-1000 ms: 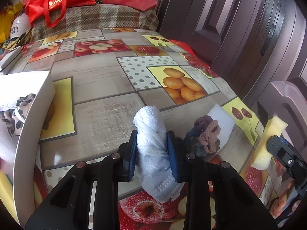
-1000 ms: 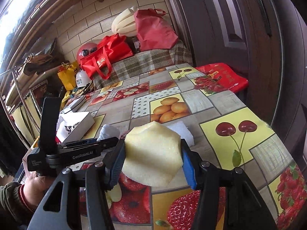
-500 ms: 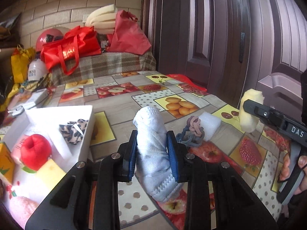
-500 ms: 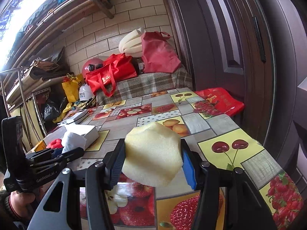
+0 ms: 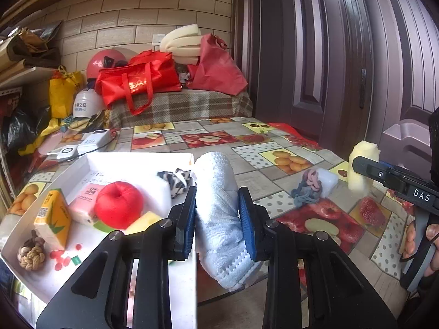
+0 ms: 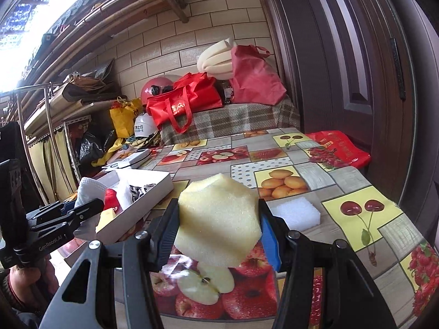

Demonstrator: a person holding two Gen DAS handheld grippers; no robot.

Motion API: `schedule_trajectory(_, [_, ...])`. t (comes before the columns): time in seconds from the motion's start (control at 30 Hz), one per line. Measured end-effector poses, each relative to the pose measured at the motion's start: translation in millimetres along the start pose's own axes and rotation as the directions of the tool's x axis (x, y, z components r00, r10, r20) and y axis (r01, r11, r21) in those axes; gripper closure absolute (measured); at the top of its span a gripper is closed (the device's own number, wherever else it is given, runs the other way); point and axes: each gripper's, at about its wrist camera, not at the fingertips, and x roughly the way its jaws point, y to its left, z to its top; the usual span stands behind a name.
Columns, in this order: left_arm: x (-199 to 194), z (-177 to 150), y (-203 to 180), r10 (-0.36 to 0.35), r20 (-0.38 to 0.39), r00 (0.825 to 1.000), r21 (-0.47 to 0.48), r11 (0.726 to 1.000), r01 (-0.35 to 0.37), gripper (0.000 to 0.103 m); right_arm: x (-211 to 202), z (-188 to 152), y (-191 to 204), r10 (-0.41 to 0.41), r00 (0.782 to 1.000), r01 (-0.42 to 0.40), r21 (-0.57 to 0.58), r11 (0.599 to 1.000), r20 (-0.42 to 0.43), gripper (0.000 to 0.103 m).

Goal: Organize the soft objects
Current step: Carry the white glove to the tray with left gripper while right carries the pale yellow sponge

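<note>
My left gripper (image 5: 217,219) is shut on a rolled white cloth (image 5: 219,205) and holds it in the air beside the right edge of a white tray (image 5: 90,161). The tray holds a red ball (image 5: 118,204), a juice carton (image 5: 53,219), a zebra-print scrunchie (image 5: 177,179) and a rope knot (image 5: 31,253). My right gripper (image 6: 218,231) is shut on a yellow sponge (image 6: 218,219) above the table. It also shows in the left wrist view (image 5: 362,161). A white foam block (image 6: 297,212) and hair ties (image 5: 308,187) lie on the tablecloth.
The fruit-print tablecloth (image 6: 359,211) covers the table. White devices (image 5: 90,141) lie at the far left. Red bags (image 5: 137,78) and a helmet (image 5: 103,60) sit on a plaid-covered surface behind. A dark door (image 5: 343,54) stands to the right.
My left gripper has lifted and swung left with the white cloth, bringing the tray and its contents into view. My right gripper has risen a little with the sponge.
</note>
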Motion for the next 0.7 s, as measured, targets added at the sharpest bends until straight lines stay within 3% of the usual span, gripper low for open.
schedule_trajectory(0.33, [-20.2, -7.0, 64.3, 0.122, 0.004, 0.993, -0.064, 0.991, -0.121, 0.074, 5.3, -2.7, 28.7, 0.012, 1.000, -0.012, -0.064, 0.998, 0.004, 0.048])
schedule_trajectory(0.7, [-25.7, -11.5, 116.6, 0.224, -0.014, 0.974, -0.086, 0.971, -0.224, 0.074, 32.6, -3.0, 63.3, 0.079, 0.996, -0.084, -0.125, 0.989, -0.047, 0.048])
